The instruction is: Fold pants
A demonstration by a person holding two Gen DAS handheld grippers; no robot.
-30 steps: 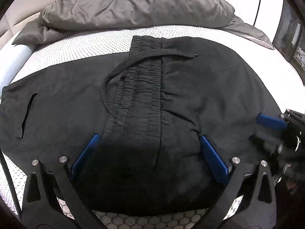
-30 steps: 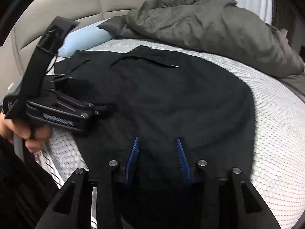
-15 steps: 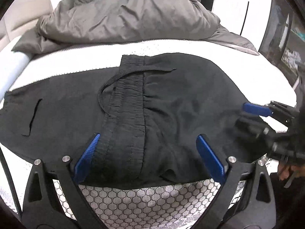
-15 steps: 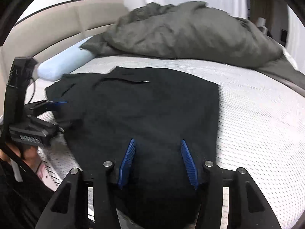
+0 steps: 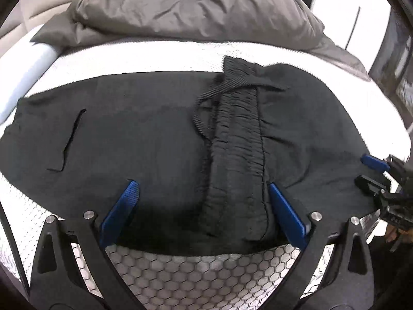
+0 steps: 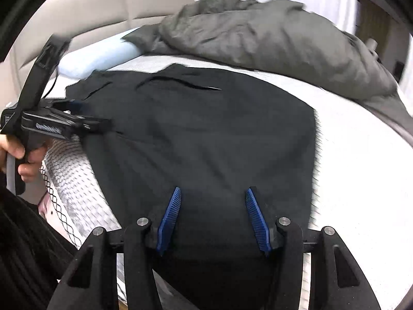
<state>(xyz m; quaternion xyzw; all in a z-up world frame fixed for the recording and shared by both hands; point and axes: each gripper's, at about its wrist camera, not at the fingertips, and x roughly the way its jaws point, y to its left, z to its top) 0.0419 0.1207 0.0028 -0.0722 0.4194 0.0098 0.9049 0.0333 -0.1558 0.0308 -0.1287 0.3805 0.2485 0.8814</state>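
Both tongs, left (image 5: pixel 201 206) and right (image 6: pixel 211 214), gape wide over the black drawstring cotton pants (image 5: pixel 155 139) on the white mesh-covered bed (image 5: pixel 206 271), seemingly between folds, needing a fresh edge grip next.

Even, soft indoor light fills both fisheye views, with black vignetting in the corners and strong bending at the rims. The black pants (image 5: pixel 160 139) swallow detail. Motion blur smears the grey duvet (image 6: pixel 271 33) and the mattress (image 6: pixel 361 170) edge.

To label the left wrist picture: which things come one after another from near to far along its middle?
Open left gripper → black fabric pants with ribbed waistband → white textured mattress → crumpled grey duvet.
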